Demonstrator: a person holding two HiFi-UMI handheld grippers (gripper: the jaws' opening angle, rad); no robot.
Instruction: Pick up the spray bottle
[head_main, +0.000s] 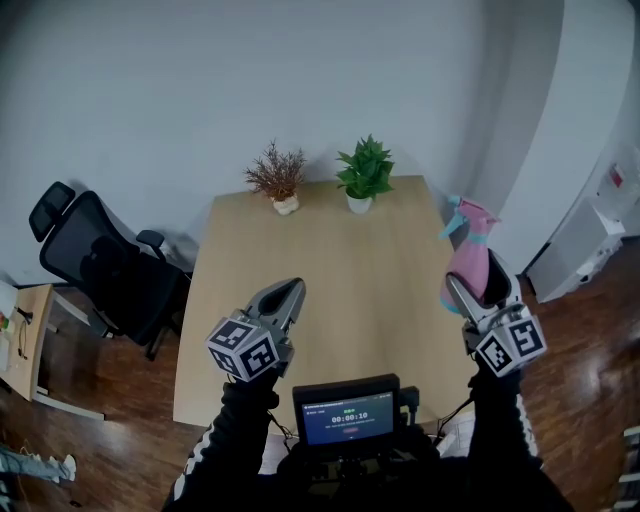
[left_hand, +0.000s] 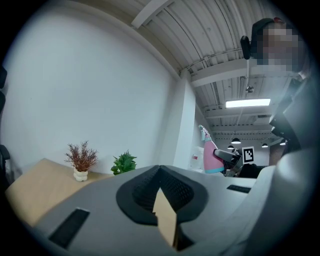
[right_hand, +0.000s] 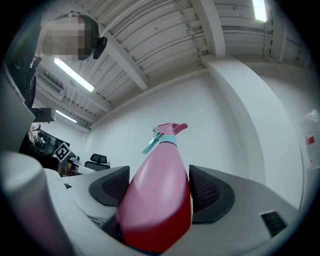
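Pale wooden bench (head_main: 330, 260) below me carries a reddish potted plant (head_main: 279, 178) and a green potted plant (head_main: 364, 172) at 12 o'clock. My right tool (head_main: 475, 288) is clamped round the belly of the pink plastic spray bottle (head_main: 468, 250), held clear of the bench at 3 o'clock. My left tool (head_main: 292, 290) is closed, empty. I'd keep the squeeze steady and the nozzle upright

Left hand-held gripper (head_main: 288, 295) up and forward, jaws together; right hand-held gripper (head_main: 476, 283) likewise up, jaws tight on the spray bottle (head_main: 466, 250).
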